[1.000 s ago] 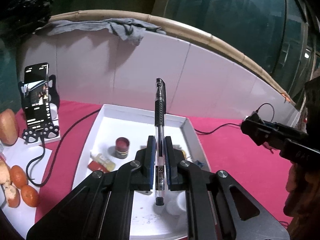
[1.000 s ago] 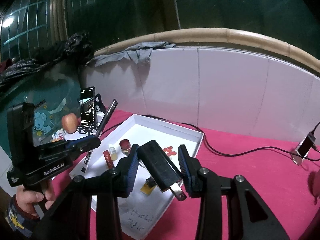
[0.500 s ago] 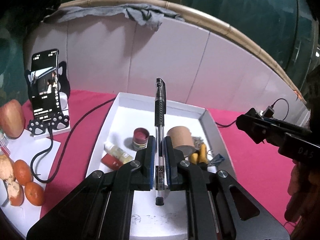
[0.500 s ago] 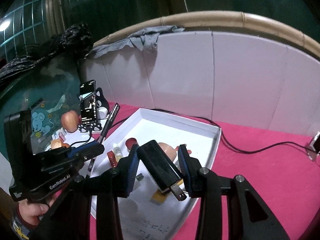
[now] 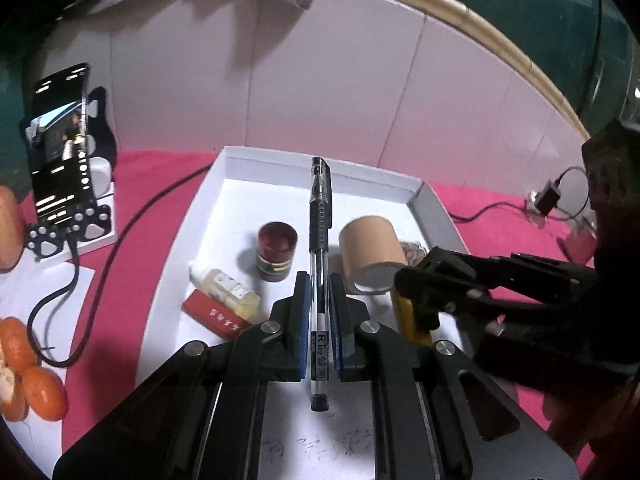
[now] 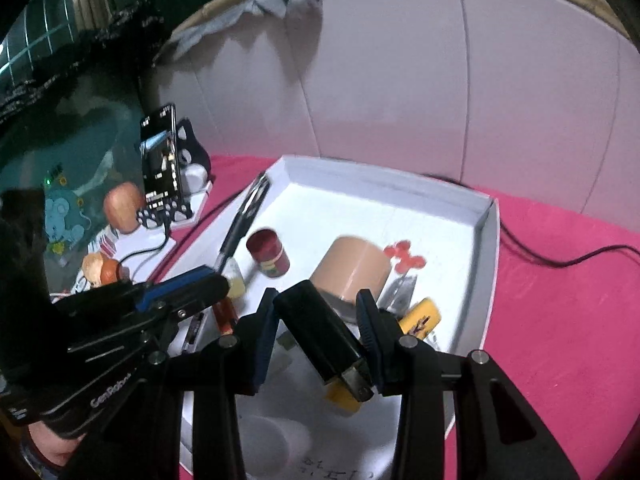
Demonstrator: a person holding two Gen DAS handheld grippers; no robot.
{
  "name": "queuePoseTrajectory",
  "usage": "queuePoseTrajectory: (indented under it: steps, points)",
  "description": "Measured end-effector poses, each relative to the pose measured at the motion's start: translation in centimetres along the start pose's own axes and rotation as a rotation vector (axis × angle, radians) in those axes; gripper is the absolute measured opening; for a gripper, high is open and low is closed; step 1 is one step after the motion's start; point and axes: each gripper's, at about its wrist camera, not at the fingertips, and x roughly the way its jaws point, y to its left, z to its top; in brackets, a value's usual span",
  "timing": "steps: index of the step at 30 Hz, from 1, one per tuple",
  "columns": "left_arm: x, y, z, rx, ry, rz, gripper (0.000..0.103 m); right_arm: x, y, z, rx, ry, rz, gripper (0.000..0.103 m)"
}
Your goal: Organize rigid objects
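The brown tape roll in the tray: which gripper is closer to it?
Right. The right gripper, holding a black block, hovers just in front of the tape roll; the left gripper, holding a pen, sits farther to its left.

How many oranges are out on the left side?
3 visible: two whole oranges and a part-peeled one, clustered on white paper left of the tray. The frame edge may hide more.

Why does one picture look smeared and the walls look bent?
Right wrist view: motion blur smears the brown tape roll and yellow item. Left wrist view: sharper, the pen crisp. Both views: fisheye curving the white wall, dim corners.
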Motion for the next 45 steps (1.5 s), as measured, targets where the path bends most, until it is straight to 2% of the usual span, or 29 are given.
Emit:
queuePoseTrajectory:
  steps: [4,7,8,9,10,11,12,15,19,22,25,28,30,34,35,37,40,45]
  points:
    - [0.3,-0.1,0.0,0.005,0.002,0.033,0.008,0.3,0.7,-0.6,-0.062,-0.021,-0.058,0.041]
    - [-0.1,0.6,0.0,-0.013,-0.007,0.064,0.019,-0.2,1.0,-0.9,-0.102,-0.064,-0.095,0.066]
    - [-0.3,0.9,0.0,-0.024,-0.011,0.078,0.038,-0.5,1.0,-1.0,-0.106,-0.084,-0.11,0.073]
    - [-0.5,1.4,0.0,-0.044,-0.017,0.111,0.066,-0.7,0.7,-0.9,-0.1,-0.098,-0.117,0.075]
    - [-0.7,1.9,0.1,-0.06,-0.024,0.135,0.08,-0.9,0.5,-0.9,-0.091,-0.107,-0.118,0.08]
    - [-0.9,2.4,0.1,-0.077,-0.032,0.147,0.1,-1.3,0.1,-1.0,-0.075,-0.121,-0.112,0.085]
    - [-1.2,2.9,0.1,-0.096,-0.037,0.147,0.103,-1.6,-0.1,-1.0,-0.063,-0.132,-0.111,0.087]
    - [-2.2,3.2,0.1,-0.115,-0.06,0.139,0.103,-2.9,-0.3,-1.3,-0.055,-0.178,-0.137,0.096]
    - [-4.0,1.5,0.5,-0.059,-0.115,0.154,0.103,-5.1,-0.1,-1.6,-0.043,-0.245,-0.158,0.096]
    - [-6.0,-0.7,0.8,0.008,-0.189,0.164,0.103,-7.4,-0.1,-1.9,-0.035,-0.314,-0.198,0.096]
    - [-8.1,-2.8,1.0,0.067,-0.266,0.173,0.103,-10.4,-0.3,-2.6,-0.003,-0.386,-0.302,0.096]
    - [-10.0,-4.8,0.8,0.108,-0.304,0.15,0.103,-13.0,-0.9,-3.7,0.065,-0.437,-0.424,0.096]
    - [-10.7,-6.5,0.6,0.145,-0.305,0.152,0.103,-14.7,-1.5,-4.6,0.102,-0.465,-0.469,0.096]
    - [-11.4,-9.4,0.1,0.202,-0.285,0.237,0.103,-17.3,-2.8,-6.3,0.15,-0.506,-0.473,0.097]
    - [-11.6,-10.1,-0.1,0.21,-0.287,0.262,0.103,-17.8,-3.1,-6.5,0.16,-0.514,-0.475,0.102]
    - [-12.5,-11.0,-0.7,0.206,-0.301,0.295,0.103,-19.1,-3.5,-7.4,0.183,-0.551,-0.483,0.103]
    - [-13.8,-11.2,-1.3,0.157,-0.301,0.276,0.103,-21.3,-3.7,-8.5,0.202,-0.606,-0.506,0.103]
    - [-14.8,-11.0,-1.9,0.1,-0.255,0.243,0.103,-24.4,-3.8,-10.7,0.227,-0.687,-0.504,0.103]
